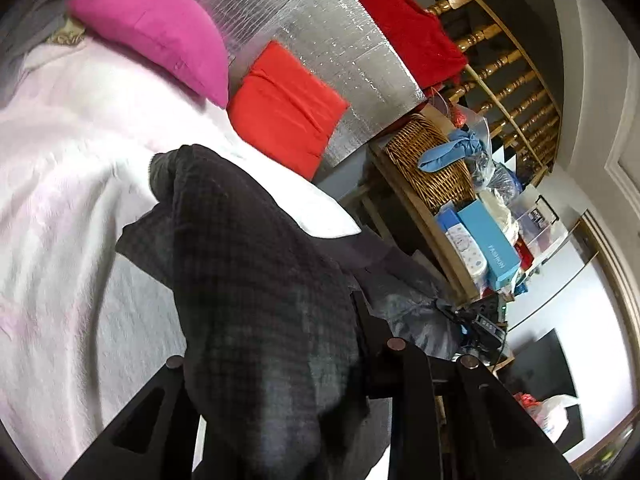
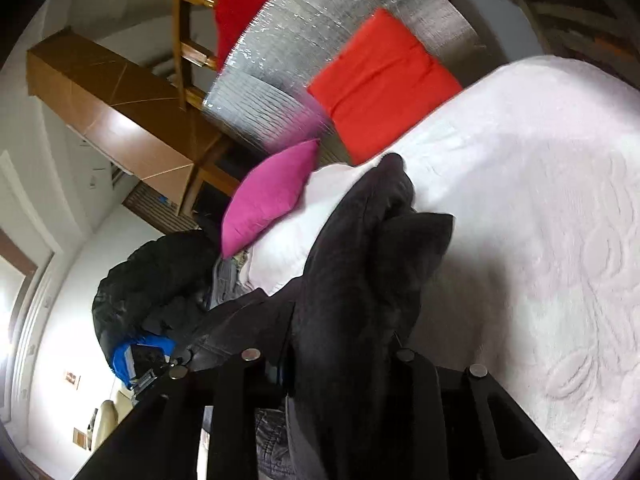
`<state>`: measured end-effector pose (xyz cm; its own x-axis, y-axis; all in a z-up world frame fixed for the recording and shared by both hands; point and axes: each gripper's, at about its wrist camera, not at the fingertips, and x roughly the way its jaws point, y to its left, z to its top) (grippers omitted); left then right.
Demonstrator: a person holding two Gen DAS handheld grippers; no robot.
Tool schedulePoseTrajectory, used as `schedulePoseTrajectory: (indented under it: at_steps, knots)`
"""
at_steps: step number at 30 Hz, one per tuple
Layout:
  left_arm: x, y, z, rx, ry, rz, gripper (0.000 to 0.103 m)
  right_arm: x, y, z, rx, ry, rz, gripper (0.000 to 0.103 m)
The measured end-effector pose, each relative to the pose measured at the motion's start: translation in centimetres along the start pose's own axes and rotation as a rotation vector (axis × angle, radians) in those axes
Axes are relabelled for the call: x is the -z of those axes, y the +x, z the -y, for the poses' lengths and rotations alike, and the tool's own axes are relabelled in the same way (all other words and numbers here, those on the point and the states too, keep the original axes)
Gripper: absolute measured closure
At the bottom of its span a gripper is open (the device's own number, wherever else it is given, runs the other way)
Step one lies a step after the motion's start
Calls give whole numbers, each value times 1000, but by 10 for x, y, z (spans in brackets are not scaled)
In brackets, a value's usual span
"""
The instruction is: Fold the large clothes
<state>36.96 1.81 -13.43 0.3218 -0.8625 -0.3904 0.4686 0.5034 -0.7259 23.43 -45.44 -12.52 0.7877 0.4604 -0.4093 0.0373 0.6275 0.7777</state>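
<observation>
White quilted bedspread (image 1: 60,208) across a bed, silver foil sheet (image 1: 320,40) propped behind it. Against the foil: a pink cushion (image 1: 160,32) and an orange-red cushion (image 1: 284,108); red cloth (image 1: 400,24) draped over a wooden banister (image 1: 504,64). Off the bed's side, a wicker basket (image 1: 432,168) and a blue box (image 1: 490,244) on a cluttered shelf. Seen from the right wrist, a black padded jacket (image 2: 152,280) heaped beyond the pink cushion.

Dark checked garment (image 1: 256,280) bunched and lifted off the bedspread — hanging between both tools, far end trailing onto the quilt. Left gripper (image 1: 280,360) pinching a thick fold of it, cloth filling the gap between the fingers. Right gripper (image 2: 328,356) likewise clamped on the same garment — fabric spilling forward over the fingers.
</observation>
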Motion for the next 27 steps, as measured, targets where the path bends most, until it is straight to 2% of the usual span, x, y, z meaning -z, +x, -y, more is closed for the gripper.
schedulePoseTrajectory:
  at_steps: [2, 5, 9, 11, 12, 13, 14, 15, 17, 20, 22, 24, 27]
  knots:
    - [1, 10, -12, -36, -39, -34, 75, 4, 4, 11, 17, 28, -22, 72]
    - [9, 22, -39, -119, -107, -97, 75, 12, 15, 32, 92, 58, -79, 72]
    - [19, 29, -63, -203, -153, -175, 70, 18, 19, 77, 155, 178, -111, 72]
    - [26, 34, -73, -273, -171, -222, 56, 23, 20, 93, 185, 210, -132, 72]
    - [29, 36, -78, -291, -191, -241, 54, 27, 21, 100, 209, 220, -141, 71]
    - [33, 38, -84, -324, -211, -261, 46, 30, 22, 103, 220, 225, -147, 71]
    - [34, 40, -85, -351, -215, -269, 35, 32, 24, 106, 232, 228, -154, 65]
    - [35, 42, -85, -388, -215, -275, 32, 35, 25, 109, 253, 235, -158, 57]
    - [36, 42, -80, -413, -210, -271, 32, 38, 26, 110, 307, 245, -167, 41]
    - [36, 27, -68, -456, -187, -251, 32, 40, 15, 99, 348, 228, -168, 41]
    - [38, 9, -56, -480, -158, -204, 32, 37, 1, 83, 387, 183, -135, 40]
    - [40, -10, -41, -502, -108, -151, 32, 35, -24, 65, 425, 126, -59, 37]
    - [47, -32, -8, -580, 10, -51, 31, 40, -52, 31, 441, 15, 81, 37]
